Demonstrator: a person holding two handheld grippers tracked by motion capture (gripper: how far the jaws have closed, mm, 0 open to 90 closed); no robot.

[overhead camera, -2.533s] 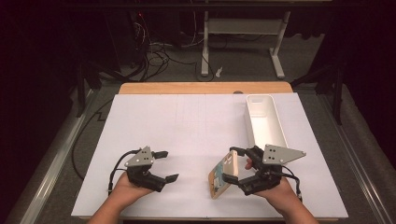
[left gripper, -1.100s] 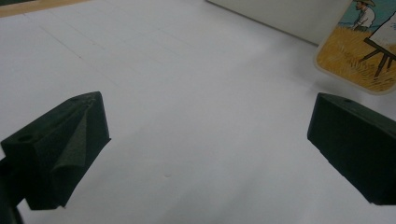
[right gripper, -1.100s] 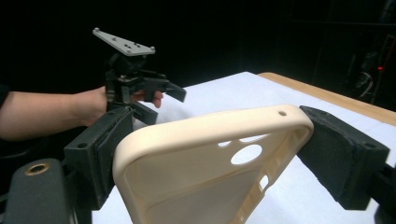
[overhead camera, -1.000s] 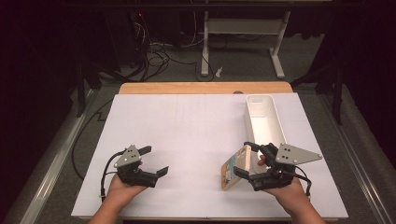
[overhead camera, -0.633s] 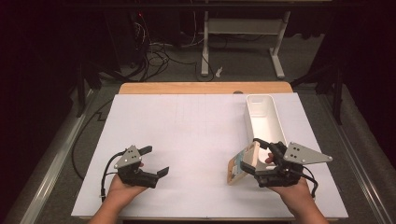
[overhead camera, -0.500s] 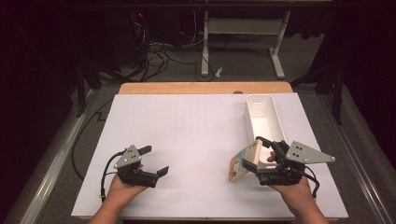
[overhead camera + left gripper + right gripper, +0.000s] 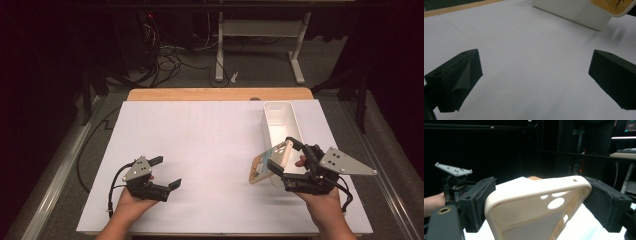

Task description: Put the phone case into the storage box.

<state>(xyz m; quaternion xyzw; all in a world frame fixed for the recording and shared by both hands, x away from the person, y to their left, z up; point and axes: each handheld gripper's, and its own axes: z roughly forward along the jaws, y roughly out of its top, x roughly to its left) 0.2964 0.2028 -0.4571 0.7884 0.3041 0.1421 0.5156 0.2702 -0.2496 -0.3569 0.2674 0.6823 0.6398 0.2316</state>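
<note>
A cream phone case (image 7: 264,164) with an orange patterned back is lifted off the white sheet, its camera cut-outs at the upper end. My right gripper (image 7: 284,156) is shut on it across its long edges, at the near end of the white bin (image 7: 280,117). In the right gripper view the case's pale inside (image 7: 536,205) spans the gap between both pads of the right gripper (image 7: 540,195). My left gripper (image 7: 166,172) rests low at the front left, open with nothing between its jaws. In the left gripper view the left gripper (image 7: 534,75) faces the bin (image 7: 574,12) and the case (image 7: 614,5).
A white sheet (image 7: 200,145) covers the table, with a wooden strip (image 7: 215,94) along the far edge. The narrow bin stands lengthwise at the right. Beyond the table are cables and a desk frame (image 7: 260,40) on the floor. The other hand's gripper (image 7: 454,173) is at the left in the right gripper view.
My right gripper has carried the phone case to the right and upward, up to the near end of the bin. The left gripper shifted slightly left early on, then stayed still.
</note>
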